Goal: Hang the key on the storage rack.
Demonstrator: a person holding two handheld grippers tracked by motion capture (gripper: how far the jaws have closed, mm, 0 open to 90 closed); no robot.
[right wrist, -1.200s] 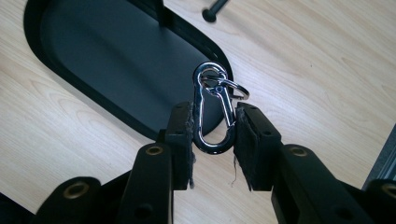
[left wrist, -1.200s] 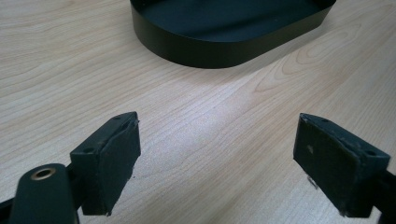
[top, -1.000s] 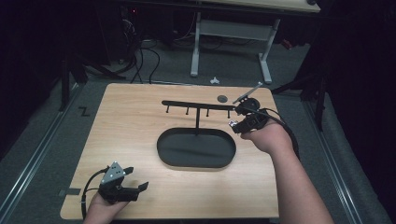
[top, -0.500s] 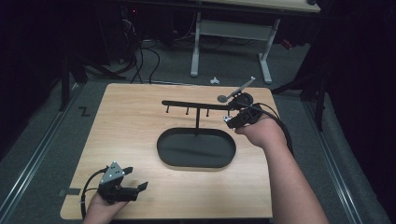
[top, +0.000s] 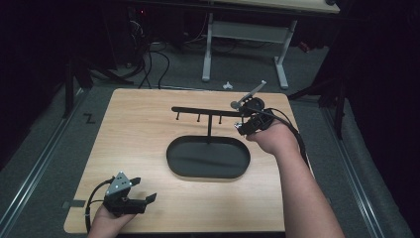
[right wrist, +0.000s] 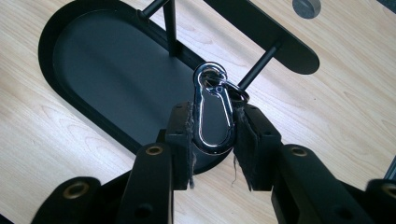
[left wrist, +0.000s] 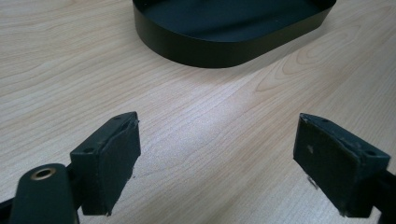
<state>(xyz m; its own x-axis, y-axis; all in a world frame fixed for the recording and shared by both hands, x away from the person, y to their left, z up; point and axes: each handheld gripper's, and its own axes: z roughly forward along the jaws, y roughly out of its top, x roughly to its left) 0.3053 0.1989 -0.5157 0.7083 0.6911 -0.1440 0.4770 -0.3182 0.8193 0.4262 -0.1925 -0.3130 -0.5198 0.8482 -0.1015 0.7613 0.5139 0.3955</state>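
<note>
My right gripper [right wrist: 215, 113] is shut on a silver carabiner [right wrist: 213, 133], which stands upright between its pads. A small key ring [right wrist: 237, 91] hangs at the clip's top, right by the tip of the end peg [right wrist: 262, 64] of the black hook bar [right wrist: 261, 32]. I cannot tell whether the ring touches the peg. In the high view my right gripper [top: 246, 125] hovers at the right end of the bar [top: 203, 111], above the black oval tray [top: 173, 148]. Near the front left corner my left gripper [top: 142, 190] rests open, with bare wood between its fingers [left wrist: 112, 158].
The stand's thin post [right wrist: 170, 28] rises from the tray [right wrist: 93, 51]. A small grey disc [right wrist: 306, 7] lies on the wooden table [top: 129, 134] behind the bar. The tray's near wall [left wrist: 224, 46] lies ahead of my left gripper. A desk frame [top: 247, 34] stands on the floor beyond.
My right gripper has shifted a little left with the carabiner, closer to the right end of the hook bar. The left gripper has stayed put.
</note>
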